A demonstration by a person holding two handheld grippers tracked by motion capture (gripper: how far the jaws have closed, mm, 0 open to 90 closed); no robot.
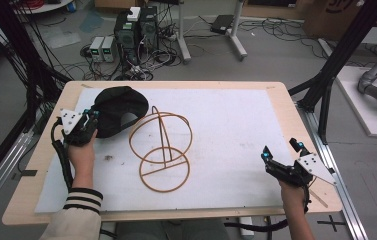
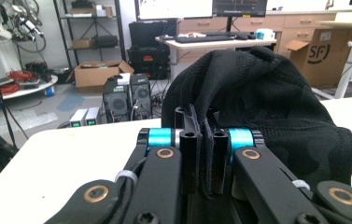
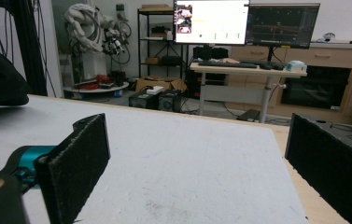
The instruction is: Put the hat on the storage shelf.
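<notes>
My left gripper (image 1: 92, 117) is at the left side of the table (image 1: 282, 107), and its two black jaws are pressed tight on the edge of a black hat (image 1: 118, 109). In the left gripper view I can see the thin cloth of the hat (image 2: 267, 102) squeezed between the jaws, with the rest of the hat puffed up round behind them. I pinch the edge because it is thin and easy to grab, while the top of the hat is too big and soft to hold. The hat sits at the back left of the white mat (image 1: 226, 125), and its side is just beside the wire stand (image 1: 162, 150). The stand is made of thin brown rings, one flat on the mat and one standing up, so I think the round top is there to carry the hat. My right gripper (image 1: 281, 148) rests far away at the right edge of the table. Its jaws are spread wide apart with nothing in them. I keep it there so it is out of the way, but ready to steady the stand if it tips.
</notes>
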